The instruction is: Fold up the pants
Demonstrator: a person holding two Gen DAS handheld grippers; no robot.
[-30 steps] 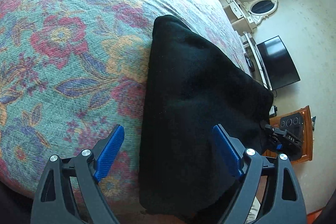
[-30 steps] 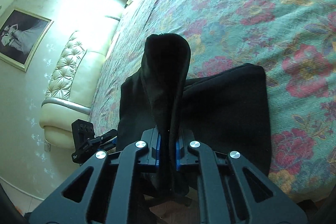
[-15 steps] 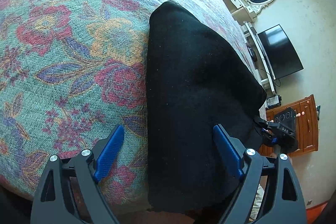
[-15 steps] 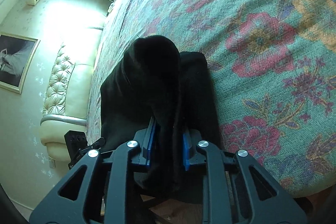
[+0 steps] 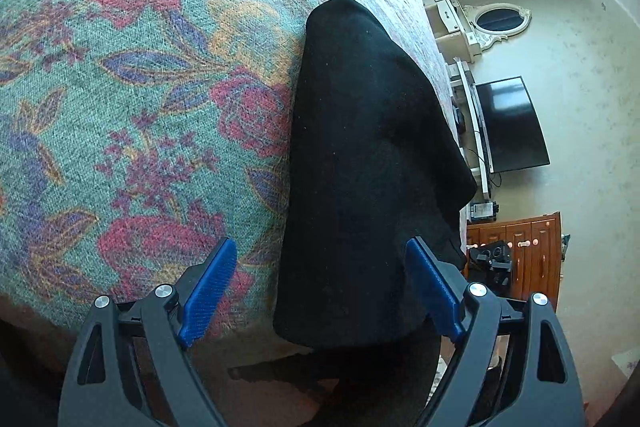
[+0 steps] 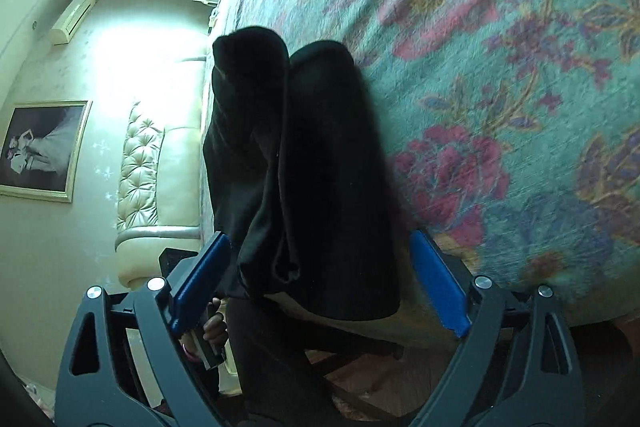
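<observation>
Black pants (image 5: 368, 155) lie folded on the floral bedspread (image 5: 132, 99), with their near end hanging over the bed's front edge. My left gripper (image 5: 324, 287) is open, its blue pads either side of the near end, not touching. In the right wrist view the pants (image 6: 316, 163) show as a folded bundle with a raised flap on the left. My right gripper (image 6: 320, 279) is open around the bundle's near end and holds nothing.
The bedspread (image 6: 500, 67) stretches far behind the pants. A TV (image 5: 512, 125) and a wooden cabinet (image 5: 532, 251) stand by the wall to the right. A cream tufted sofa (image 6: 148, 179) stands to the left. The floor lies below the bed's front edge.
My right gripper has opened and let go of the pants fold it was clamping. The fold has dropped onto the bundle. Both grippers have drawn back toward the bed's edge.
</observation>
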